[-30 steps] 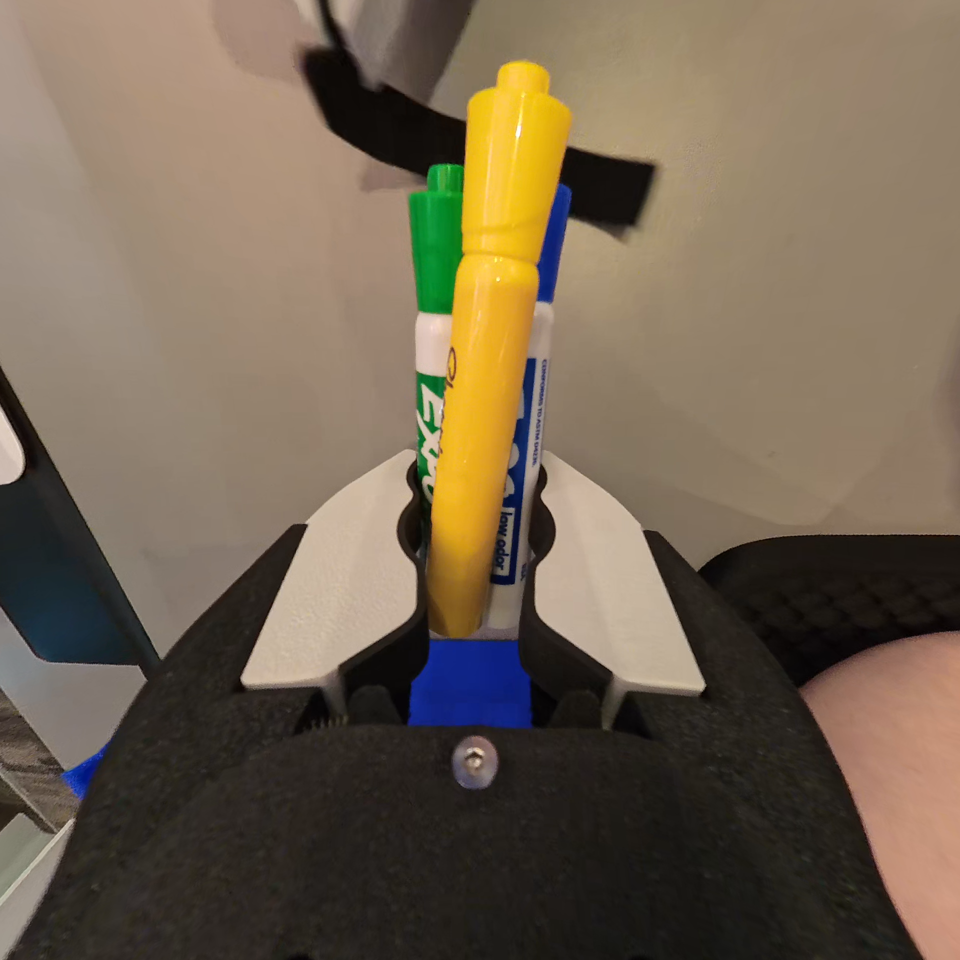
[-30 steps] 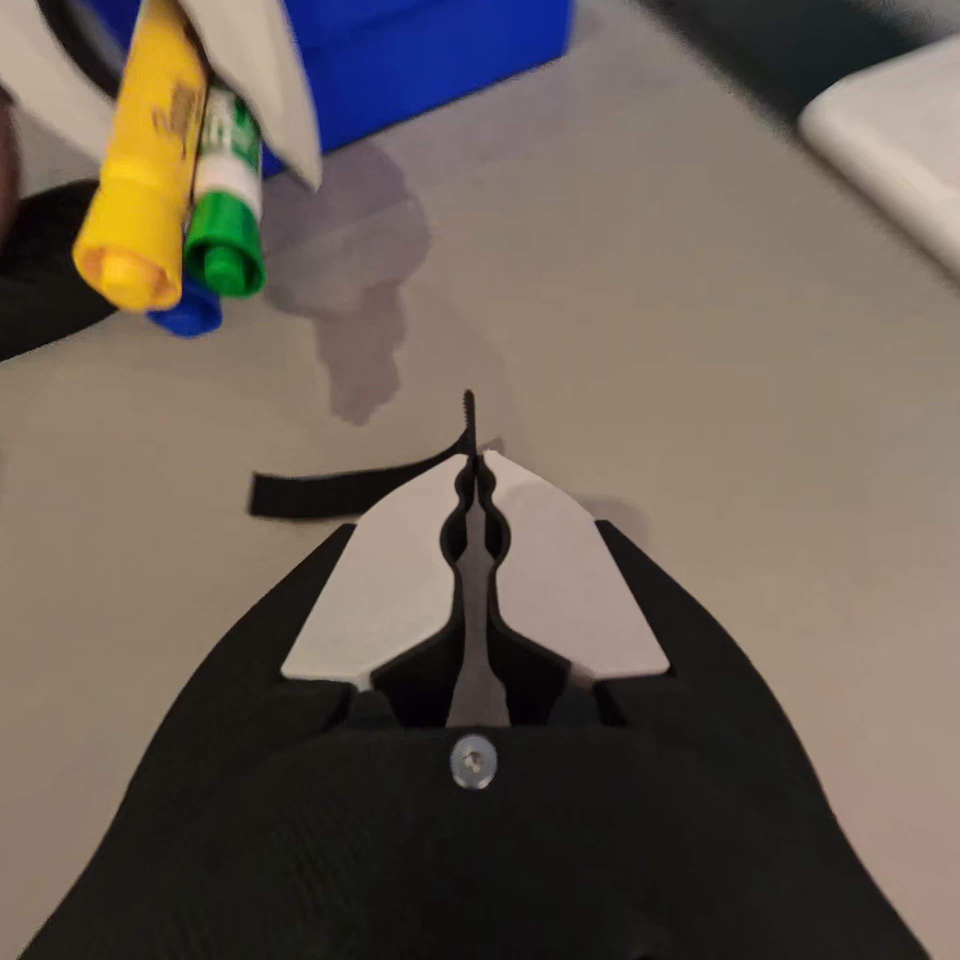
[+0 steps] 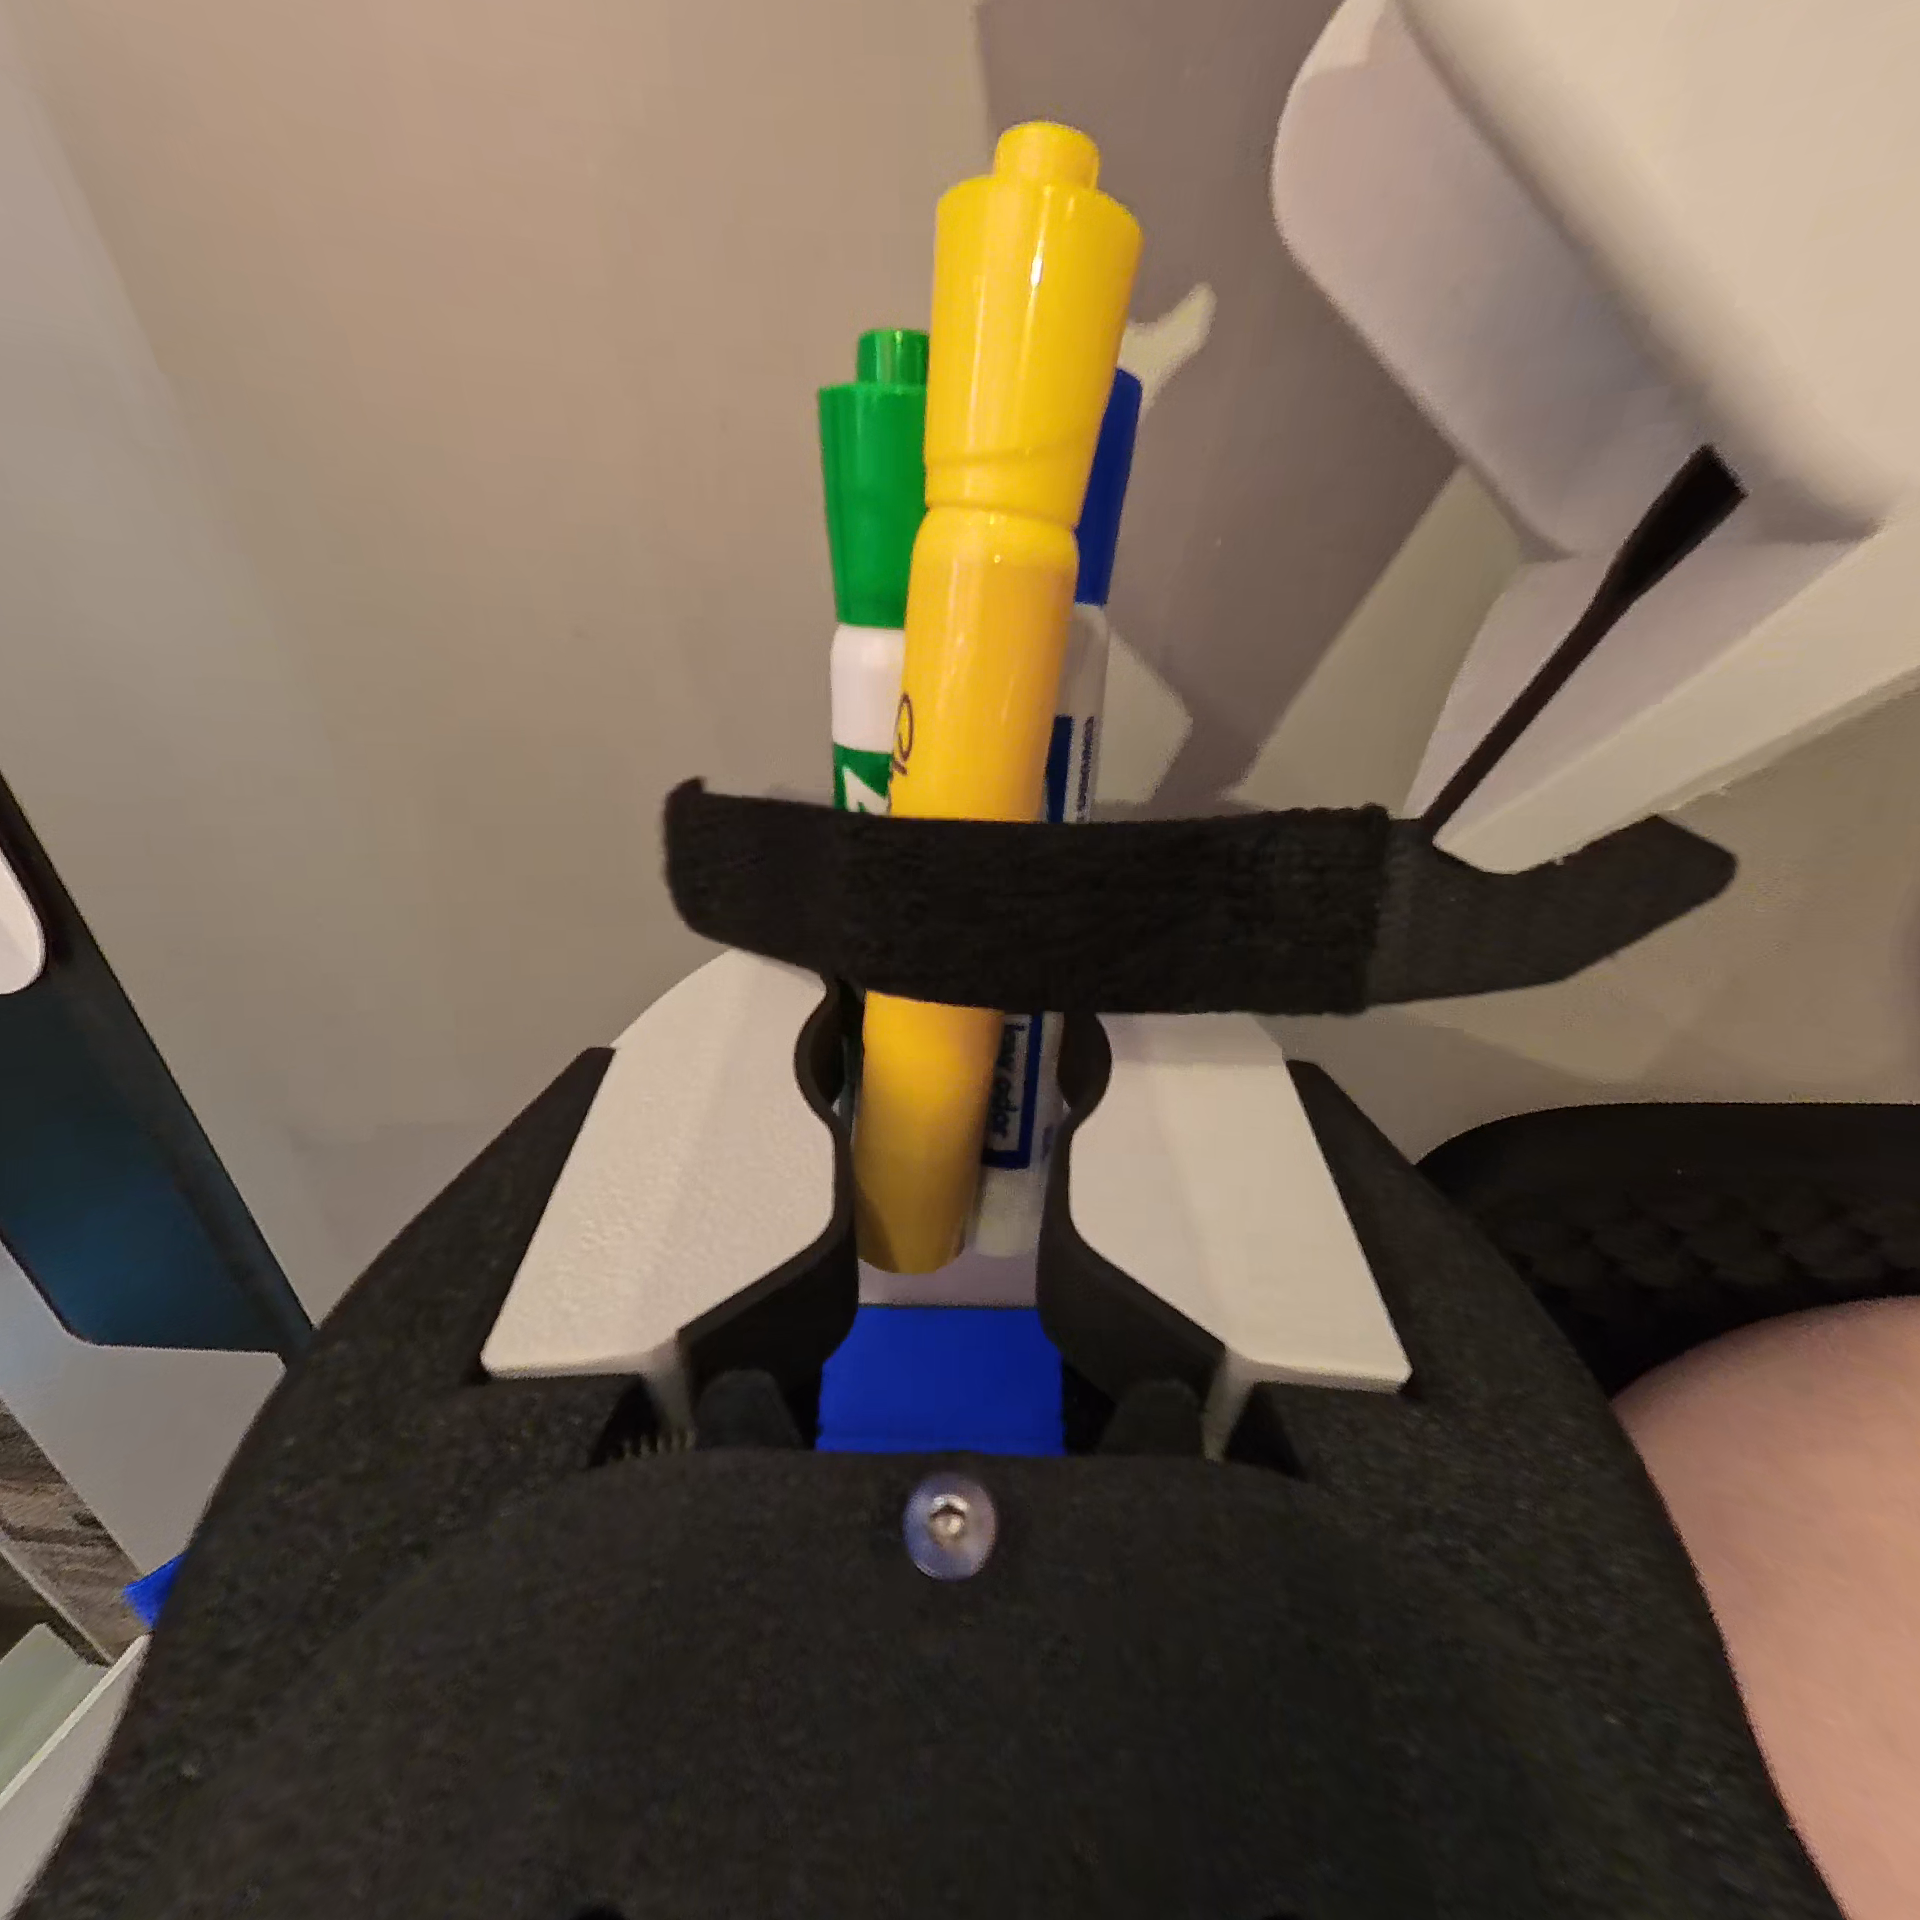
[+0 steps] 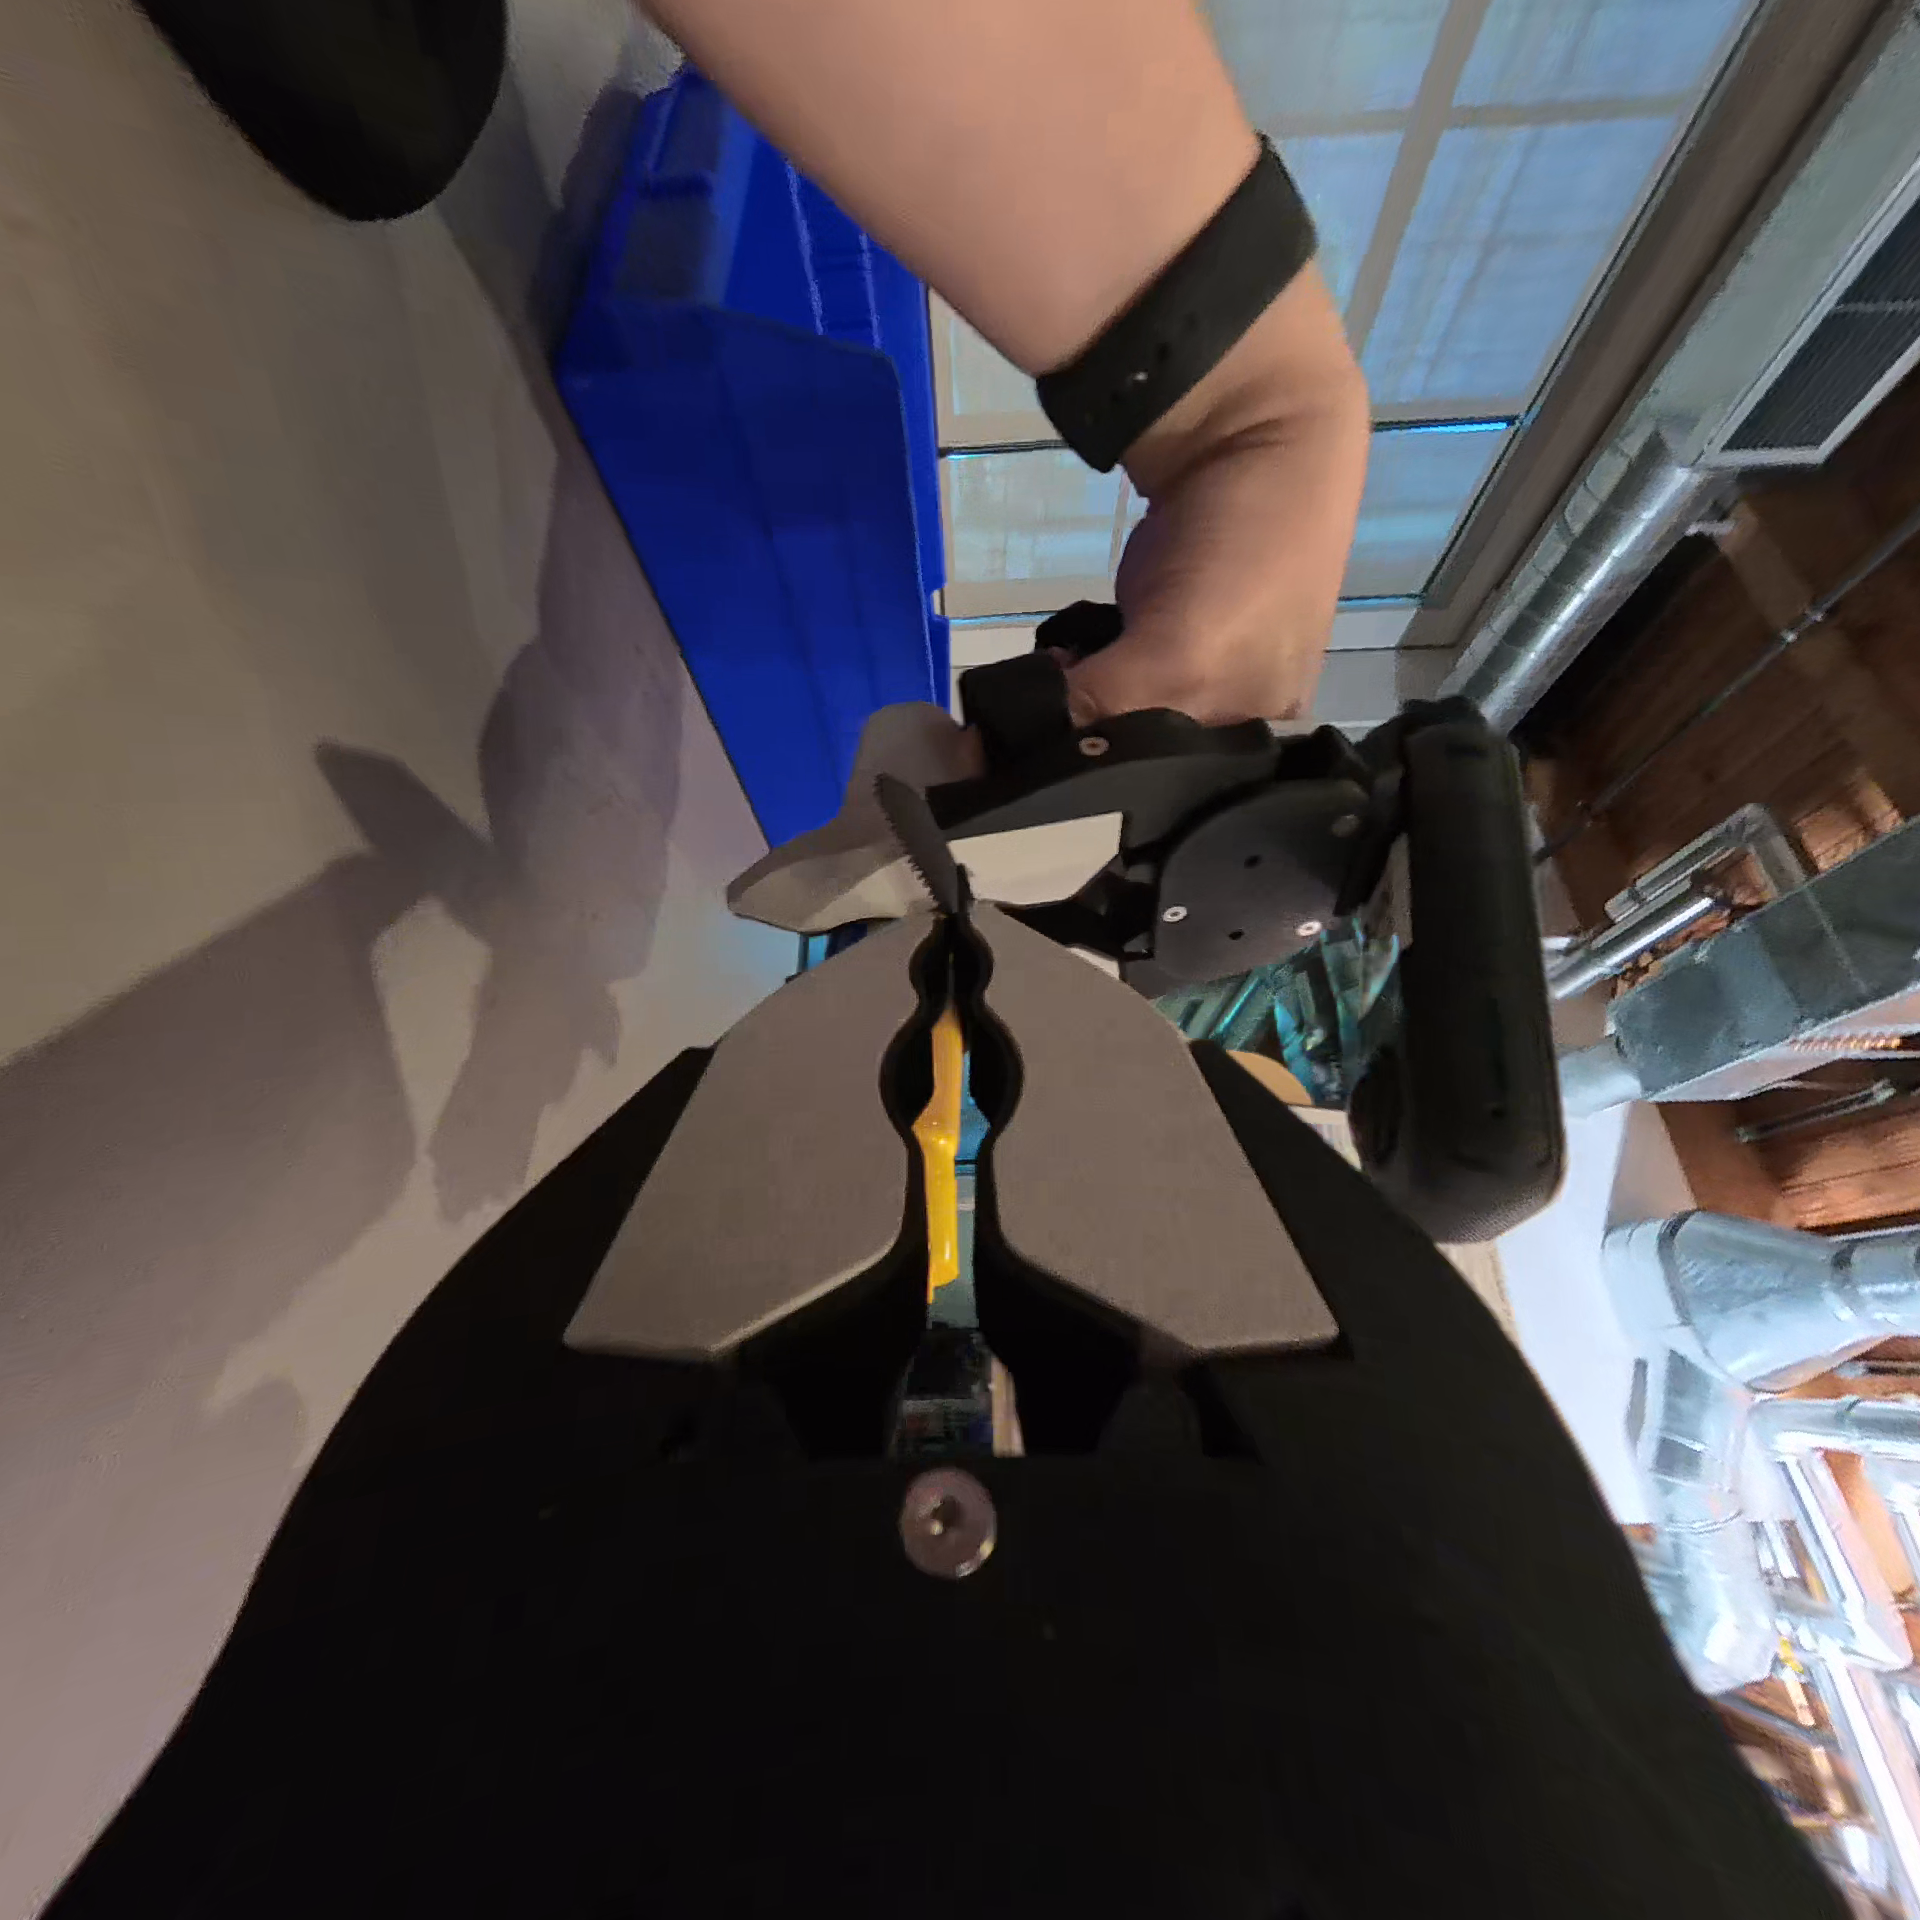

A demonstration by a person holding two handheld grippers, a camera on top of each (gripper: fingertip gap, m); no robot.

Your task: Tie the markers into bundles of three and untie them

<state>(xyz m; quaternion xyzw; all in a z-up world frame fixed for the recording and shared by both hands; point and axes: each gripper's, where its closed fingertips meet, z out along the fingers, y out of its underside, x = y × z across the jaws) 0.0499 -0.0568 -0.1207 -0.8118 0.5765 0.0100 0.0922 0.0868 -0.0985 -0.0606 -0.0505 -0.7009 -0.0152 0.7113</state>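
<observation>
My left gripper is shut on three upright markers: a yellow marker in front, a green marker at the left and a blue marker behind. A black hook-and-loop strap lies across the markers just past my left fingertips. My right gripper comes in from the upper right, shut on the strap's right end. In the right wrist view my right gripper pinches the strap against the left gripper's fingers. A sliver of the yellow marker shows between my right fingers.
A blue bin stands on the grey table behind the left gripper. A person's hand with a black wristband holds the left gripper. A black padded object and a forearm lie at the right. There is about 8 cm between the tips of the two grippers.
My right gripper has lifted the strap off the table, turned, and brought it across the markers near the left fingertips. My left gripper has kept still with the three markers.
</observation>
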